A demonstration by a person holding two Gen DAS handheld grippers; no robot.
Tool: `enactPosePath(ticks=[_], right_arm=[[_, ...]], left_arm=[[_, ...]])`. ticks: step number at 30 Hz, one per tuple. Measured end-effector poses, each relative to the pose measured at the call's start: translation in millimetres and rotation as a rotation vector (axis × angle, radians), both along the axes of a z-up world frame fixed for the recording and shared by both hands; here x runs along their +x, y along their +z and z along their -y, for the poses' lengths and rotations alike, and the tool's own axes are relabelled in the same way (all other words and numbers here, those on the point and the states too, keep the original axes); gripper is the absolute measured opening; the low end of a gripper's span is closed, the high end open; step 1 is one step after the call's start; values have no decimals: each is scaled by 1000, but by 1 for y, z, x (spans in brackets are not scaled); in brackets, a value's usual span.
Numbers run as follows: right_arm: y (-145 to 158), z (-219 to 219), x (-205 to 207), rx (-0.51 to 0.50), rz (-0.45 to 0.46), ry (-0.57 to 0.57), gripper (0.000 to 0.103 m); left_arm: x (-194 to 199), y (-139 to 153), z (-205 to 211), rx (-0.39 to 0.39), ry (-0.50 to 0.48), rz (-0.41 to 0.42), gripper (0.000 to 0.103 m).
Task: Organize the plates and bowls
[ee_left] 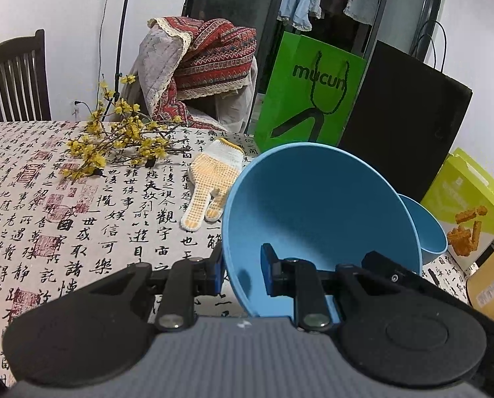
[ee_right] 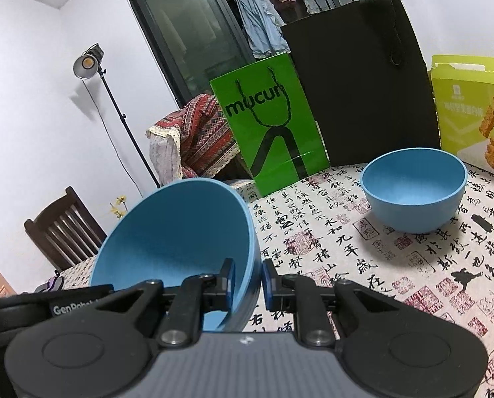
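Now, my left gripper [ee_left: 242, 273]: clamped on the rim of a tilted blue plastic bowl [ee_left: 320, 219].
My right gripper [ee_right: 248, 282]: pinching the same rim.
Second blue bowl [ee_right: 412, 189]: upright on the calligraphy tablecloth [ee_right: 313, 232].

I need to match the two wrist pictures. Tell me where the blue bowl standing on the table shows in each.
Left wrist: the standing blue bowl is at right of middle, mostly hidden behind the tilted held bowl.
Right wrist: upper right, fully visible.
Shared landmark: the green bag.
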State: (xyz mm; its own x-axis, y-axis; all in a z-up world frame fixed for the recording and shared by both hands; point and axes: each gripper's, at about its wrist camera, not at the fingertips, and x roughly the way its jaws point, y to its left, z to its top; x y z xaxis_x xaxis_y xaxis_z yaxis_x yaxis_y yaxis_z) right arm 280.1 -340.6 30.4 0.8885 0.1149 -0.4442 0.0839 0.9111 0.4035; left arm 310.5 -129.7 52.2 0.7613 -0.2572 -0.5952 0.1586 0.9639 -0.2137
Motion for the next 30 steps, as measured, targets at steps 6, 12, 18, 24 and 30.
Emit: enactPosePath(ticks=[6, 12, 18, 24, 30], right_arm=[[4, -4, -11, 3, 5, 4, 17], [7, -9, -21, 4, 14, 12, 17], [10, -18, -29, 0, 16, 23, 17], [12, -29, -38, -3, 18, 35, 17], [17, -41, -48, -10, 25, 47, 17]], left_arm=[[-12, 5, -4, 0, 4, 14, 23], [-23, 8, -11, -3, 12, 22, 23], [-33, 9, -22, -8, 25, 27, 23], [-44, 12, -33, -11, 35, 34, 23], [-55, 16, -45, -19, 45, 45, 23]])
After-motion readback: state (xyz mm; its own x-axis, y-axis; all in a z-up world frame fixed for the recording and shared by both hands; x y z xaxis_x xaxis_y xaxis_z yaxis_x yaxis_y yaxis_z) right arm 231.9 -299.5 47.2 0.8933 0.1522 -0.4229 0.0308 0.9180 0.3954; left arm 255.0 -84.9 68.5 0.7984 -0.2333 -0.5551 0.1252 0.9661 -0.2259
